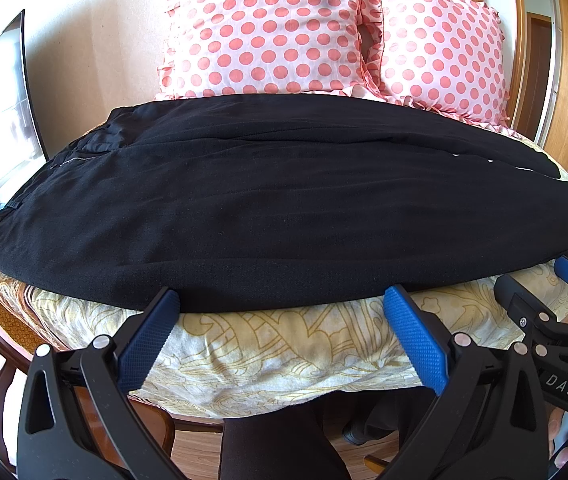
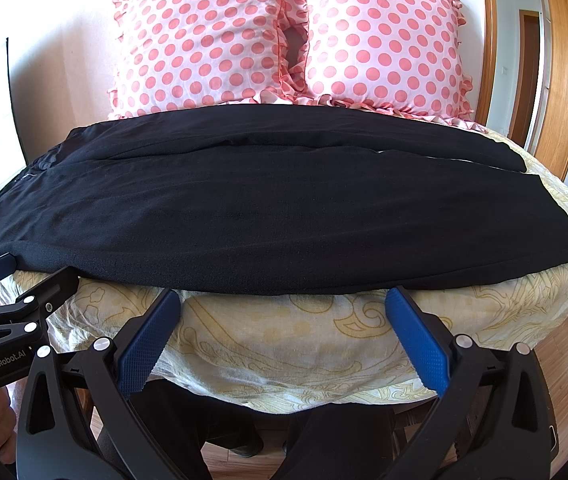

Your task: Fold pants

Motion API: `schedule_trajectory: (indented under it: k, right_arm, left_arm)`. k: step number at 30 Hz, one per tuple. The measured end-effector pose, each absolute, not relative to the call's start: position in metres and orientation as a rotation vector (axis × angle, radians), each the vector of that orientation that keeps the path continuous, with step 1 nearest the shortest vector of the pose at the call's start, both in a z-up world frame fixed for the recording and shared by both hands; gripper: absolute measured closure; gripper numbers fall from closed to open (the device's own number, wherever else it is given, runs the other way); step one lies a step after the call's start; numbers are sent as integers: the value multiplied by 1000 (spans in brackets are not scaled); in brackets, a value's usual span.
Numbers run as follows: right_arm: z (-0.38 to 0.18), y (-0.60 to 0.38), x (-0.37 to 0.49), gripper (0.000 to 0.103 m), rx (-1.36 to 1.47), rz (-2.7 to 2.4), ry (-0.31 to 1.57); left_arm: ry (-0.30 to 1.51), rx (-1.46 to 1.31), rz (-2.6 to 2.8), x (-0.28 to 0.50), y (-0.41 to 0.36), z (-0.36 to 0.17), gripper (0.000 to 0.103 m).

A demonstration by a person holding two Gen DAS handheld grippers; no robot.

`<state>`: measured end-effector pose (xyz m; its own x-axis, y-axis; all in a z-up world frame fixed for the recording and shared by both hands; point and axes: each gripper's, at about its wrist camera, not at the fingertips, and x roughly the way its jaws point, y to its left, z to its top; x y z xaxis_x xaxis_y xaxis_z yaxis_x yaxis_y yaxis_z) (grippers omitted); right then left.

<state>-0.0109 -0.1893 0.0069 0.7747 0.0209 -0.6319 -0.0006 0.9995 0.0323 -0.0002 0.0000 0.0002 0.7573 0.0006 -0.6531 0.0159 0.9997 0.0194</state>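
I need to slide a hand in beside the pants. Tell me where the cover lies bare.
Bare cover shows along the near edge, between the black pants and the open fingers of both grippers, and past the leg ends at right. The far side is crowded: polka-dot pillows meet the pants.

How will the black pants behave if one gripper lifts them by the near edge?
The black pants lie limp and flat over the yellow cloth, so they will probably drape and sag rather than hold shape. They span the whole table, so one pinch likely lifts only part. The matte weave looks grippy against the left gripper pads.
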Motion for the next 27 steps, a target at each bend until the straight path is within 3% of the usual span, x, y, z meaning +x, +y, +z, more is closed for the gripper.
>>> schedule_trajectory:
  k: [17, 22, 27]
  right_arm:
    - [15, -220, -20, 1, 59, 202, 713]
    - [60, -289, -16, 1, 158, 158, 647]
    - [98, -369, 59, 1, 268, -66, 636]
  left_arm:
    - [734, 44, -60, -5, 7, 3, 2]
    - [699, 26, -152, -17, 22, 24, 2]
    - [564, 20, -100, 5, 31, 61, 2]
